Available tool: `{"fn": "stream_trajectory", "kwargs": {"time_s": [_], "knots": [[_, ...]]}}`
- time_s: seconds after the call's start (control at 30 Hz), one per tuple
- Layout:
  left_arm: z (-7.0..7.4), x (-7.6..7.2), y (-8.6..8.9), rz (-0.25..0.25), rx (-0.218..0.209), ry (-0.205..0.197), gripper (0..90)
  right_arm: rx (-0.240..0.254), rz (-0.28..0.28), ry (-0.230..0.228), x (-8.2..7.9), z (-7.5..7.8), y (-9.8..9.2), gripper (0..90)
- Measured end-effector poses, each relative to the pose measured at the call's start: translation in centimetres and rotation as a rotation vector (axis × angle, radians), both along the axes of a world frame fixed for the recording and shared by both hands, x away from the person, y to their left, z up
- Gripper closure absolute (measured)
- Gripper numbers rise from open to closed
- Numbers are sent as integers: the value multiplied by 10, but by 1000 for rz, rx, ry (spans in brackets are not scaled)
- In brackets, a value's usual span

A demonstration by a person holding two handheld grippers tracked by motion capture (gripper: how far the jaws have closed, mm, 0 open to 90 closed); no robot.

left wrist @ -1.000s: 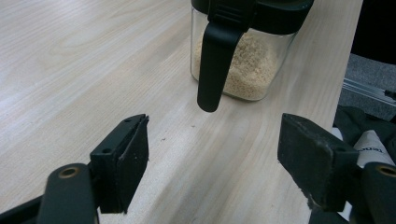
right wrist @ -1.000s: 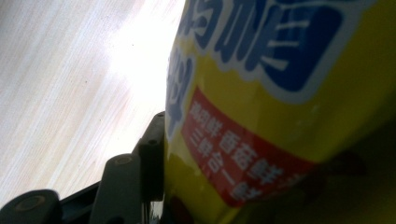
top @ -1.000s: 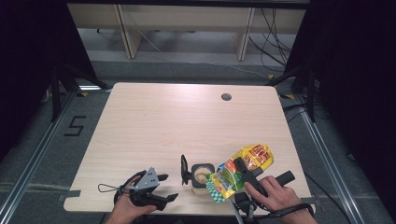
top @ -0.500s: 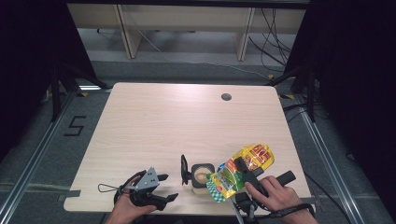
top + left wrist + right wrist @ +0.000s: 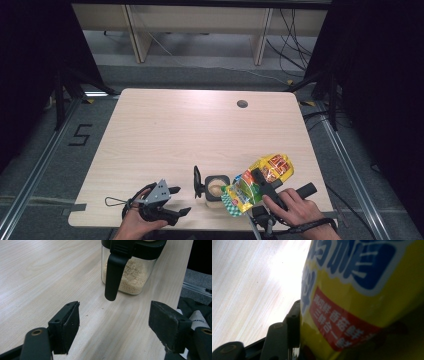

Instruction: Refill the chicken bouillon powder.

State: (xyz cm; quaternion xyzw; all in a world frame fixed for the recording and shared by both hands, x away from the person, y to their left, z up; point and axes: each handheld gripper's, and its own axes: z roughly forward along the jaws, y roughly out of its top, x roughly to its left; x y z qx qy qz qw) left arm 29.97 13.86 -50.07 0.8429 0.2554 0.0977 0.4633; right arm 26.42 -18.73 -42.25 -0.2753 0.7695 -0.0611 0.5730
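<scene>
Packaging print crowds the right gripper view so closely that the yellow snack bag [image 5: 367,297] is cut off on every side there, and just one black jaw shows, at the lower left, pressed flat against the bag's side; the other jaw is hidden behind the bag. From the high view the right gripper [image 5: 264,186] is partly covered by the same bag [image 5: 257,181], which lies tilted across it near the table's [image 5: 165,130] front edge, its lower end over the rim of the clear jar [image 5: 216,187]. Whether anything is leaving the bag cannot be made out. The right gripper is clamped on the bag, held by the person's right hand [image 5: 295,210]. The jar stands just left of the bag, its black lid [image 5: 198,182] swung up on the left side. In the left gripper view the jar [image 5: 130,275] holds pale crumbs, its top is cropped by the frame, and the lid's black latch [image 5: 113,277] hangs down its front. The left gripper [image 5: 113,322] has its jaws spread wide with nothing between them, low over the table, the jar a little way ahead.
</scene>
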Motion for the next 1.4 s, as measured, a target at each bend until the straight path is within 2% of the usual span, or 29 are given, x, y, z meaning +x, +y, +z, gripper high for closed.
{"fn": "stream_trajectory", "kwargs": {"time_s": [0.03,0.1,0.2,0.23,0.27,0.37,0.4,0.5,0.53,0.63,0.67,0.7,0.73,0.8,0.9,0.97,1.0,1.13,1.17,1.2,1.23,1.27,1.33,1.37,1.4], "knots": [[0,1,1,-10,7,-13,247,7,4,4,0,0,0,492],[0,0,0,-1,2,-1,247,15,-1,4,0,-1,0,492],[0,0,1,-2,2,-3,247,-18,9,-9,0,0,1,492],[0,1,0,-3,4,-8,247,-18,9,-8,0,0,1,492],[0,1,0,-5,1,-1,247,7,5,3,0,-2,1,492],[0,1,1,-5,5,0,247,0,5,3,0,-2,1,492],[-1,1,0,-3,-6,5,247,0,4,4,0,-2,1,492],[-1,1,1,-1,8,-4,247,-5,9,-3,0,-3,2,493],[-1,1,0,-1,-3,0,247,-5,10,-3,0,-3,2,493],[-2,2,1,-9,9,-7,247,-8,10,-3,0,-3,2,493],[-2,2,0,-5,-6,-1,247,-10,9,-2,0,-3,2,492],[-2,2,1,-9,12,-8,247,-41,13,-16,0,-2,2,493],[-1,2,1,-7,18,-7,247,23,-13,5,-1,-6,0,493],[0,2,2,-9,28,0,247,-2,15,7,1,-5,2,493],[-1,2,2,-4,23,-5,247,0,11,5,0,-5,2,493],[-1,2,1,-5,23,-5,246,-29,19,-10,1,-3,2,494],[-1,2,1,-5,17,-7,247,-10,12,2,0,-3,1,493],[0,2,2,-8,28,-1,247,-6,10,1,0,-4,1,494],[0,2,2,-8,28,0,247,-9,8,0,0,-4,1,494],[0,1,1,-5,16,3,247,-35,16,-11,1,-3,2,494],[0,1,1,-3,7,7,247,-31,16,-8,1,-3,2,494],[0,1,1,-5,14,4,247,-3,14,5,1,-5,2,494],[0,1,1,-4,7,6,247,-5,14,5,1,-5,2,494],[0,1,1,-4,7,7,247,-31,18,-9,1,-3,2,494],[0,2,2,-9,27,0,247,-31,17,-9,1,-3,2,494]]}}
